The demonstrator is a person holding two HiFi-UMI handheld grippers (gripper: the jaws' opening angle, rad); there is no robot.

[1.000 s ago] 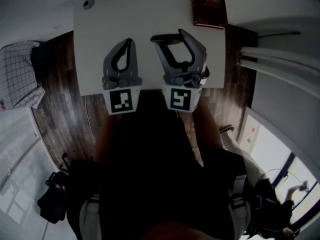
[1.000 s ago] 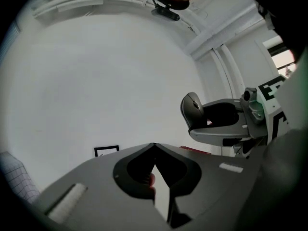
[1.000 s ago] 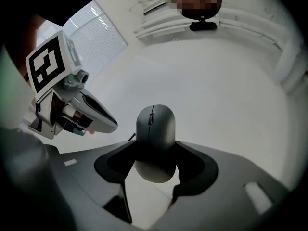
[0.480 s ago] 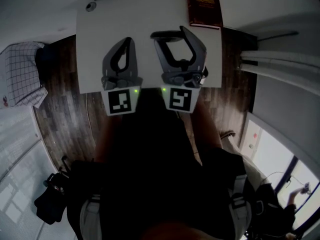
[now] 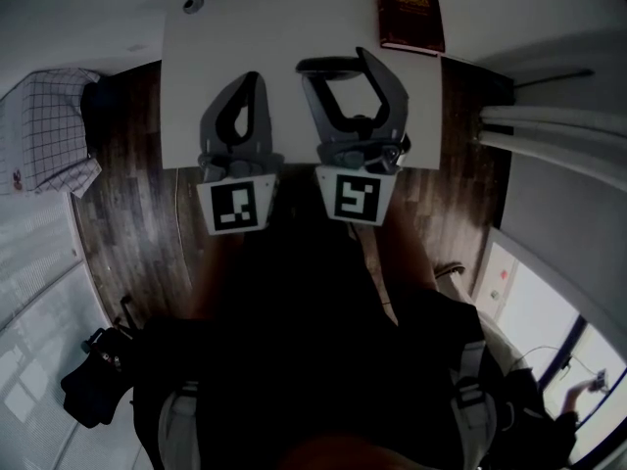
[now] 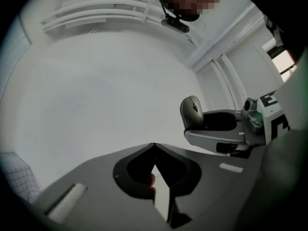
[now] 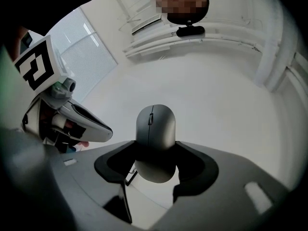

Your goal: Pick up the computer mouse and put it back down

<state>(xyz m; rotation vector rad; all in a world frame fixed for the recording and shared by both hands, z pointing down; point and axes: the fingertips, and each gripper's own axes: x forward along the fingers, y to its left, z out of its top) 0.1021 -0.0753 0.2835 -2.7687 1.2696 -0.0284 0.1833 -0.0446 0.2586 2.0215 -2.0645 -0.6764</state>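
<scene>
Above the near edge of the white worktop (image 5: 294, 18), the right hand-held gripper (image 7: 155, 150) is clamped on the one computer mouse (image 7: 155, 126), held in the air. Just beside it, the left hand-held gripper (image 6: 154, 147) has its jaws together, empty. One book (image 5: 409, 8) lies at the far right corner, with bare surface between.

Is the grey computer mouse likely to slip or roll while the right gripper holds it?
The computer mouse looks smooth, rounded and rigid, so it may slip if the right gripper loosens. Pinched only at its sides, it is probably light. Its low dome shape should hardly roll.
</scene>
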